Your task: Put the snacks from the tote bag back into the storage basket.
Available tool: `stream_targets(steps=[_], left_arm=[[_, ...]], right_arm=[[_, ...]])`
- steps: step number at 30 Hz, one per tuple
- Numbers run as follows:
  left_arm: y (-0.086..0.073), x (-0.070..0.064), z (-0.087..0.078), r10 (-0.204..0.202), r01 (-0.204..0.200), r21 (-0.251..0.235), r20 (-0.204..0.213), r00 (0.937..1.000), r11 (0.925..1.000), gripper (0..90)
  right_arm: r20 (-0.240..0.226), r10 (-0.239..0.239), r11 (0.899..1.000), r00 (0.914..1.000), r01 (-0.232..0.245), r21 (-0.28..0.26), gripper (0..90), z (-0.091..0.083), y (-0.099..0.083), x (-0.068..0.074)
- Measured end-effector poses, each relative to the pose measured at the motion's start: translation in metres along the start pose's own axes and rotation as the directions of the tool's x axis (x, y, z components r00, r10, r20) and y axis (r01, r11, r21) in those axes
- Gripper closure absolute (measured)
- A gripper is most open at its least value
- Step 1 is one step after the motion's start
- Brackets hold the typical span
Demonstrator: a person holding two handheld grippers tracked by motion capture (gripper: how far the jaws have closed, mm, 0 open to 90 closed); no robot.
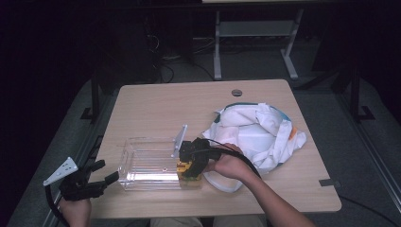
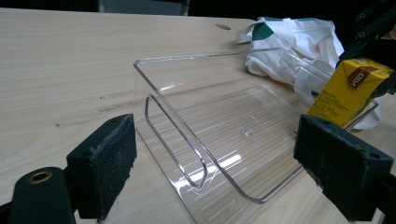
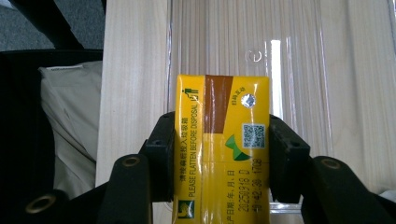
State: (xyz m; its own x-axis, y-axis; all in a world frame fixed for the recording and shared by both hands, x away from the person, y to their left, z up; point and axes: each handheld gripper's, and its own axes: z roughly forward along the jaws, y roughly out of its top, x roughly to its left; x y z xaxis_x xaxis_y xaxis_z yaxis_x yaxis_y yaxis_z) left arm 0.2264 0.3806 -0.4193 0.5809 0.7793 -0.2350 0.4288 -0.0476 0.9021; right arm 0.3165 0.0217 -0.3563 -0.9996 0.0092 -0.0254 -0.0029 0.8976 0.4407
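A yellow drink carton (image 3: 222,144) is clamped between the jaws of my right gripper (image 1: 191,163), shut on its two sides. It hangs at the right end of a clear plastic bin (image 1: 149,165) that lies on the wooden table (image 1: 156,106); the same carton (image 2: 348,91) appears at the bin's far rim (image 2: 196,58) in the left gripper view. My left gripper (image 1: 101,172) stands open off the table's left front corner, pointing at the bin with nothing between its pads (image 2: 105,163).
A crumpled white cloth bag (image 1: 257,132) with teal trim lies right of the bin. A round cable hole (image 1: 237,92) is at the table's far edge. A metal frame leg (image 1: 217,47) stands on the dark floor beyond.
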Motion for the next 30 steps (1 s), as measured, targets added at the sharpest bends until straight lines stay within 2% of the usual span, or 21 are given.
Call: stream_targets(steps=[15, 30], left_arm=[[0.0001, -0.0003, 0.0005, 0.004, -0.004, 0.0, 0.002, 1.0, 1.0, 12.8], [0.0001, -0.0002, 0.0003, 0.002, -0.002, -0.001, 0.003, 1.0, 1.0, 12.8]], right_arm=[[0.001, -0.006, 1.0, 1.0, 0.006, 0.007, 51.1, 0.0037, -0.0017, 0.0049], [-0.011, 0.011, 1.0, 0.9999, -0.011, -0.018, 49.8, 0.0049, -0.0052, 0.0028]])
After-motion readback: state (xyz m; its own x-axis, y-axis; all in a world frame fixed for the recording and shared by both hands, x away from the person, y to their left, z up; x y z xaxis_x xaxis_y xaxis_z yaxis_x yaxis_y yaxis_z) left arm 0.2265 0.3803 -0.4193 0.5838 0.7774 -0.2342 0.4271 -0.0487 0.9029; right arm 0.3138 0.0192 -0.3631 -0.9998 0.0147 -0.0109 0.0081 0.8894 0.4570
